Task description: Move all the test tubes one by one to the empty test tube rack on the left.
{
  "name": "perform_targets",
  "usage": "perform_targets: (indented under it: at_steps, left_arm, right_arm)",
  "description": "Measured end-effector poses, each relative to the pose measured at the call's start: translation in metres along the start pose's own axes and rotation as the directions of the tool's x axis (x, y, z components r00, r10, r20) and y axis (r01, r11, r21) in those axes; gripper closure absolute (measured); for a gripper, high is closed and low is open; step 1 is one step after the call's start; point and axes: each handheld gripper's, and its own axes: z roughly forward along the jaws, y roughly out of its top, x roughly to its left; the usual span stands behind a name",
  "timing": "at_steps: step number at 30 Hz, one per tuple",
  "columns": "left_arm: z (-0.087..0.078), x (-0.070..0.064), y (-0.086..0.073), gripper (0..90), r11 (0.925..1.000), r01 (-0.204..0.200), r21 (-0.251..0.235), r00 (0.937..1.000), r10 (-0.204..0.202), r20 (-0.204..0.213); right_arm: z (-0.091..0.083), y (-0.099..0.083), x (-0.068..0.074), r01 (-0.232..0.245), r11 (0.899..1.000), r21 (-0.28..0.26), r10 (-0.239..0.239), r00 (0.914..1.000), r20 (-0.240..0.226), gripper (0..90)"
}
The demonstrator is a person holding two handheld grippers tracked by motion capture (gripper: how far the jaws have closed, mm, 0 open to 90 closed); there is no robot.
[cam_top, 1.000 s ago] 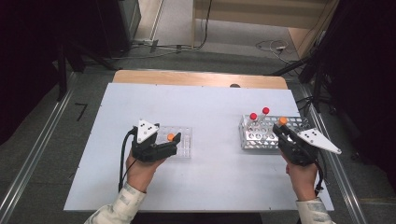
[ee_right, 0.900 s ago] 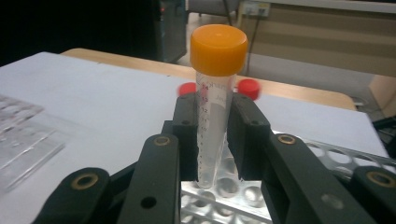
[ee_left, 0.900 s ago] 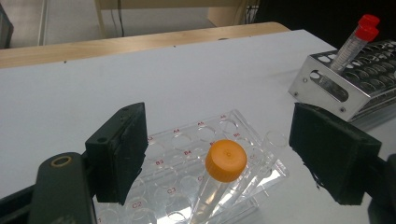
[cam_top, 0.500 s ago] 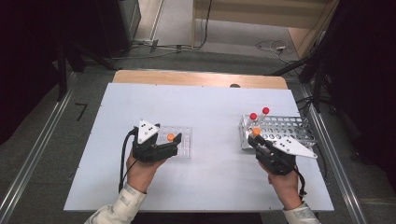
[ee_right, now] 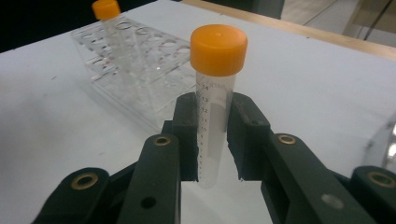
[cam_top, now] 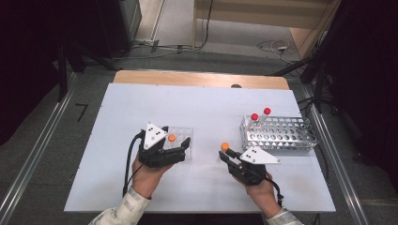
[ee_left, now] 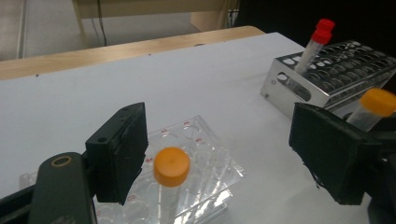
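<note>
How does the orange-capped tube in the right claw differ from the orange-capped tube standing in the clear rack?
The tube in the right claw is clamped between the jaws, clear of any rack; the tube in the clear rack stands in a well, ungripped, between the left claw's open jaws. The first sits mid-table, the second at the left. Both are clear tubes with orange caps, upright.

Clear graduated tube, orange screw cap, upright, clamped between right gripper jaws, above white table, right of clear plastic rack holding second orange-capped tube upright.
</note>
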Motion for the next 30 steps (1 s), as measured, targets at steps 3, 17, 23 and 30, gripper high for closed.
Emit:
perform_targets:
  at_steps: [3, 17, 23, 30]
  left_arm:
    - [-0.001, -0.008, 0.000, 20.0, 0.9999, -0.013, -0.001, 0.9997, 0.013, 0.023]
    - [0.006, -0.046, -0.009, 34.2, 0.9953, -0.094, 0.024, 0.9813, 0.089, 0.171]
    - [0.009, -0.051, -0.014, 53.8, 0.9920, -0.120, 0.040, 0.9707, 0.109, 0.214]
    - [0.011, -0.053, -0.016, 64.9, 0.9888, -0.140, 0.052, 0.9681, 0.125, 0.217]
  right_arm:
    - [0.005, 0.000, 0.008, 0.009, 1.000, 0.008, -0.009, 0.9998, -0.018, 71.3]
    - [0.020, 0.000, 0.034, 0.038, 0.999, 0.018, -0.037, 0.9952, -0.091, 71.3]
    - [0.020, 0.002, 0.040, 0.045, 0.999, 0.013, -0.043, 0.9932, -0.108, 71.3]
    - [0.018, 0.004, 0.042, 0.045, 0.999, 0.005, -0.044, 0.9923, -0.116, 71.3]
